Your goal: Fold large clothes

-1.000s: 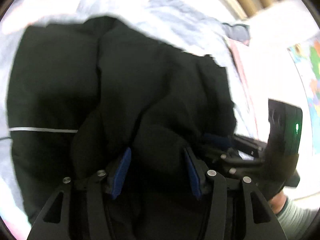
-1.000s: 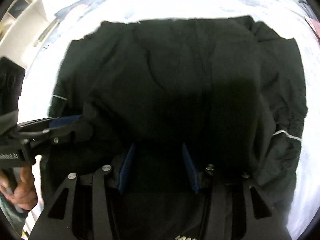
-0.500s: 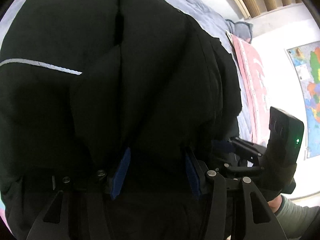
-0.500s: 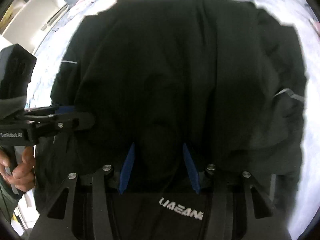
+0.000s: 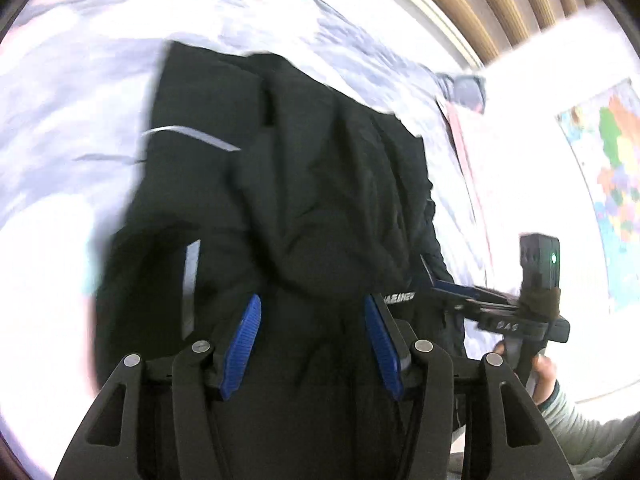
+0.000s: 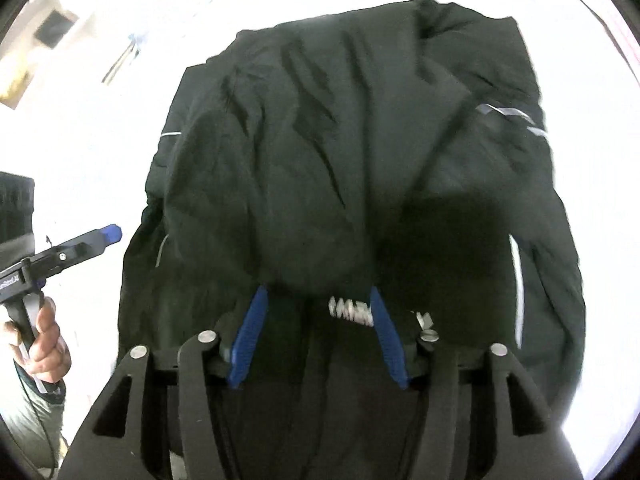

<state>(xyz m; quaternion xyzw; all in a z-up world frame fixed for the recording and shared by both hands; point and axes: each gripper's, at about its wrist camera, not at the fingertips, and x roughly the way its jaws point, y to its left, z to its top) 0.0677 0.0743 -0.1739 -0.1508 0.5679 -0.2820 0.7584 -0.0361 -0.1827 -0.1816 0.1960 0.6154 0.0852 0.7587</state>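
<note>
The black jacket (image 6: pixel 352 168) lies on the bed (image 5: pixel 60 128), bunched and partly folded. The left gripper (image 5: pixel 312 336) and right gripper (image 6: pixel 316 332) both have jaws spread wide with nothing pinched; cloth just lies between them. The jacket looks soft, floppy and a bit slippery, and likely bulky. A good place to hold is the near edge, by the gray stripes (image 6: pixel 516 268).
</note>
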